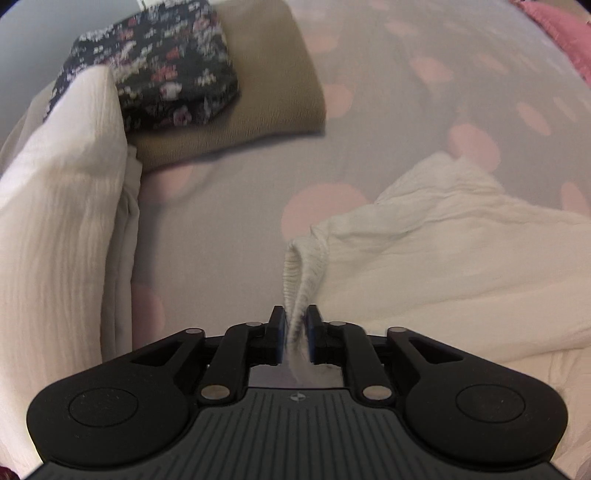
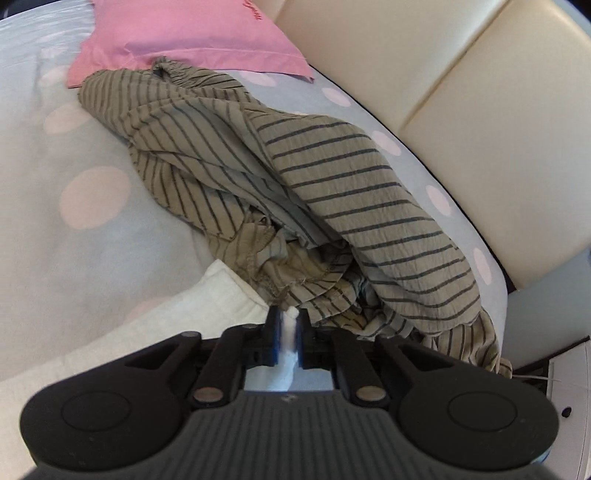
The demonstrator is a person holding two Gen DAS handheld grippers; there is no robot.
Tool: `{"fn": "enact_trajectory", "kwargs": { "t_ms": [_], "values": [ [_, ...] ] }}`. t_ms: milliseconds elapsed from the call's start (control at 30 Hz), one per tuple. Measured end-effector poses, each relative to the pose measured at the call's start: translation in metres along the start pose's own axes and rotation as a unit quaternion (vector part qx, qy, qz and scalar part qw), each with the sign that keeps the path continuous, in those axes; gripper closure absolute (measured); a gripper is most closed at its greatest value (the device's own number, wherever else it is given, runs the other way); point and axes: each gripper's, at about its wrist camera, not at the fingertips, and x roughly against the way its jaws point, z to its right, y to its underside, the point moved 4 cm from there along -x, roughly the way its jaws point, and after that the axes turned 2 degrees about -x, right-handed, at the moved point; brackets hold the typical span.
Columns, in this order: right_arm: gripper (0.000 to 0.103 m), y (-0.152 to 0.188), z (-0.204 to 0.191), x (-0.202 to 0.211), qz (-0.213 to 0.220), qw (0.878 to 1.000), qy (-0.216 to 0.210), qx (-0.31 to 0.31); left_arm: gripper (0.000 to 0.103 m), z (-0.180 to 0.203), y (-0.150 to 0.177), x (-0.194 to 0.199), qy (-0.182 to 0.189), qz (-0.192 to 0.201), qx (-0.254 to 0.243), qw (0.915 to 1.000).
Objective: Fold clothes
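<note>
Two folded garments (image 1: pixel 177 74) (stacked), one striped garment (image 2: pixel 332 177), one pink pillow (image 2: pixel 184 33).

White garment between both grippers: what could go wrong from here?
1. The left gripper has only a thin ribbed edge of the white garment between its pads; it could slip out.
2. The right gripper sits right against the striped garment, which could snag or drag along.
3. The folded stack lies close by; a wide swing might disturb it.

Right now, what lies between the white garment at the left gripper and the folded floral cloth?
In the left wrist view, only bare dotted bedsheet lies between the white garment and the floral cloth.
</note>
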Motion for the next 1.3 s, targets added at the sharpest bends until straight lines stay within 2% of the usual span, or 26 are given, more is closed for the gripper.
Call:
{"fn": "enact_trajectory", "kwargs": {
  "t_ms": [33, 67, 100, 233, 300, 400, 567, 667, 767, 1000, 1100, 1200, 1300],
  "values": [
    [0.076, 0.001, 0.001, 0.003, 0.005, 1.000, -0.002, 0.002, 0.070, 0.000, 0.000, 0.006, 0.001, 0.012, 0.002, 0.9999],
    [0.064, 0.001, 0.002, 0.006, 0.011, 1.000, -0.004, 0.004, 0.059, -0.001, 0.001, 0.012, 0.000, 0.025, 0.004, 0.9997],
    [0.063, 0.002, 0.003, 0.010, 0.016, 1.000, -0.005, 0.006, 0.057, -0.001, 0.002, 0.018, -0.001, 0.038, 0.004, 0.9993],
    [0.062, -0.004, 0.017, 0.029, 0.061, 0.998, -0.014, -0.020, 0.056, 0.002, -0.001, 0.035, 0.006, 0.073, 0.002, 0.9973],
    [0.056, -0.007, 0.024, 0.039, 0.085, 0.995, -0.021, -0.036, 0.053, 0.004, -0.012, 0.041, 0.007, 0.088, 0.005, 0.9961],
    [0.054, -0.009, 0.024, 0.050, 0.104, 0.993, -0.029, -0.044, 0.052, 0.006, -0.028, 0.038, 0.003, 0.098, 0.003, 0.9952],
    [0.054, -0.008, 0.011, 0.058, 0.104, 0.993, -0.047, -0.026, 0.051, 0.026, -0.048, 0.018, 0.017, 0.093, -0.030, 0.9951],
    [0.052, -0.008, 0.004, 0.061, 0.111, 0.992, -0.059, -0.021, 0.049, 0.044, -0.055, -0.001, 0.033, 0.075, -0.058, 0.9949],
    [0.049, -0.008, -0.003, 0.059, 0.109, 0.991, -0.071, -0.014, 0.049, 0.059, -0.056, -0.021, 0.034, 0.056, -0.083, 0.9944],
    [0.049, -0.012, -0.018, 0.034, 0.071, 0.994, -0.077, -0.004, 0.052, 0.075, -0.051, -0.052, 0.029, 0.019, -0.112, 0.9931],
    [0.049, -0.015, -0.029, 0.020, 0.047, 0.994, -0.097, -0.001, 0.055, 0.075, -0.054, -0.057, 0.032, 0.006, -0.111, 0.9932],
    [0.049, -0.016, -0.045, 0.005, 0.012, 0.993, -0.115, 0.004, 0.068, 0.078, -0.055, -0.056, 0.036, -0.003, -0.122, 0.9918],
    [0.049, -0.008, -0.066, -0.015, -0.038, 0.993, -0.108, 0.015, 0.080, 0.084, -0.054, -0.055, 0.033, -0.005, -0.143, 0.9891]
  ]
}}
